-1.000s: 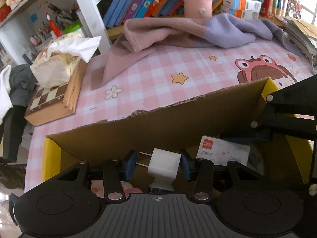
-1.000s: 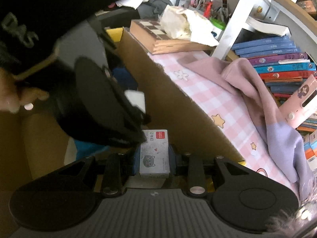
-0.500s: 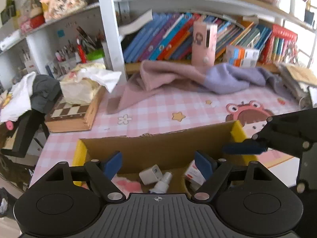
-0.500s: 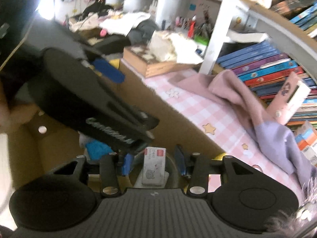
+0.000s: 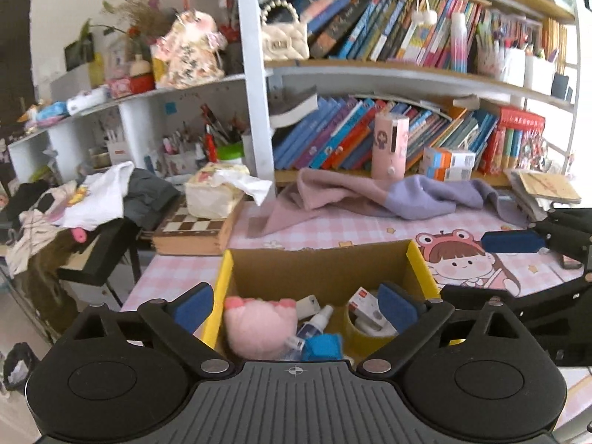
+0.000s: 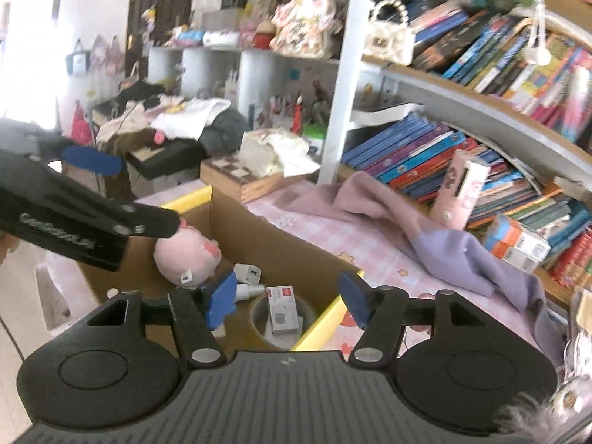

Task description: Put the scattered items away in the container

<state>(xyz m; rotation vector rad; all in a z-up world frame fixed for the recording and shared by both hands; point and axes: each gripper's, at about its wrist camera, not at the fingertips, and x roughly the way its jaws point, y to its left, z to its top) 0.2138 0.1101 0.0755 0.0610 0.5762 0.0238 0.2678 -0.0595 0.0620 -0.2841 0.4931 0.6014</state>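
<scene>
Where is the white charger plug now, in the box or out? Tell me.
In. The white charger plug lies inside the cardboard box, beside the pink plush toy, and touches neither gripper.

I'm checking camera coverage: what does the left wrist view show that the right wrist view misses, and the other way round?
Only the left wrist view shows the frog-hat cartoon on the tablecloth and the notebooks at far right. Only the right wrist view shows the bags hanging in the far room. Both show the box, plush, charger, card pack, chessboard and scarf.
</scene>
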